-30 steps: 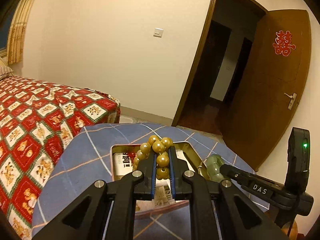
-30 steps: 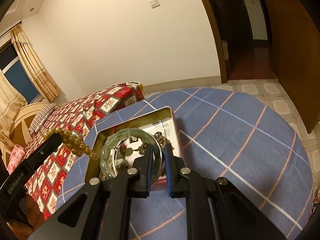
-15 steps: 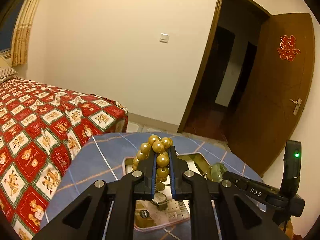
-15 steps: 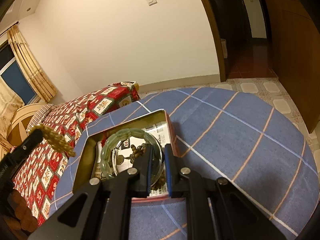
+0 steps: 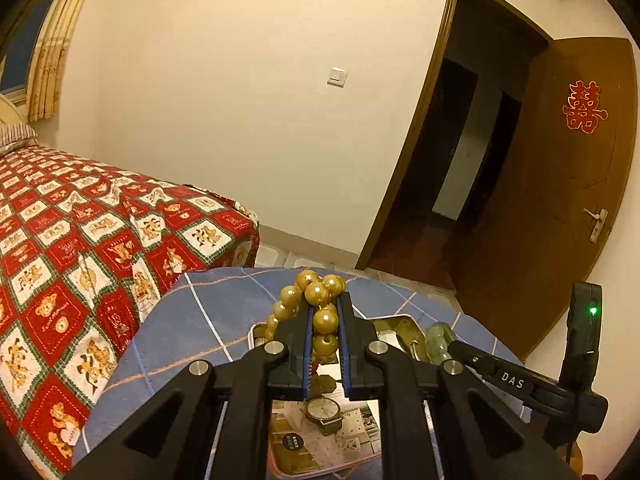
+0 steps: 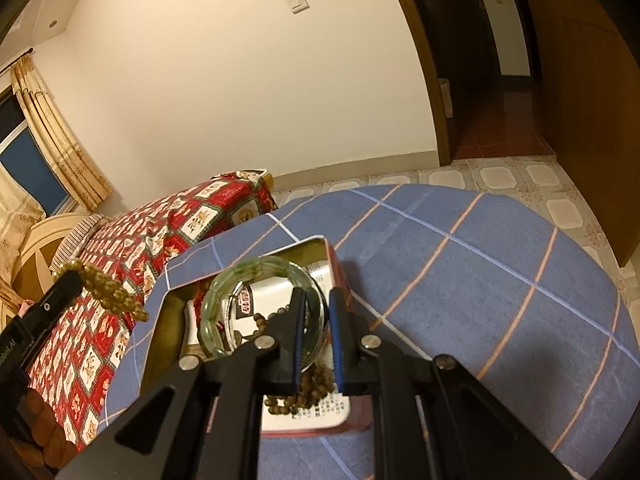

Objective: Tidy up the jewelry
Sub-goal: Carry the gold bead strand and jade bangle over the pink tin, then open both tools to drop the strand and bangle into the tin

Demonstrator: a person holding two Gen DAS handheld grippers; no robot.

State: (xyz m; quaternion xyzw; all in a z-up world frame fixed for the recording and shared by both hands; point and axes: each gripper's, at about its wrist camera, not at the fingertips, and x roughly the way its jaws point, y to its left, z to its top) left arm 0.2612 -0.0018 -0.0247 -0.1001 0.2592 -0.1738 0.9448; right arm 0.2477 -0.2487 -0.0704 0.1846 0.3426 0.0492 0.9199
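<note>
My left gripper is shut on a gold bead bracelet, held above an open tin box on the blue checked table. A wristwatch lies in the box below it. My right gripper is shut on a green jade bracelet, which hangs to its left over the tin box. Small brown beads lie in the box under the right fingers. The gold bracelet and left gripper show at the left of the right wrist view.
The round table has a blue checked cloth. A bed with a red patterned quilt stands left of it. An open wooden door is at the right, with tiled floor beyond the table.
Both grippers have risen and drawn back over the box with their bracelets. The watch in the box has come into the left wrist view.
</note>
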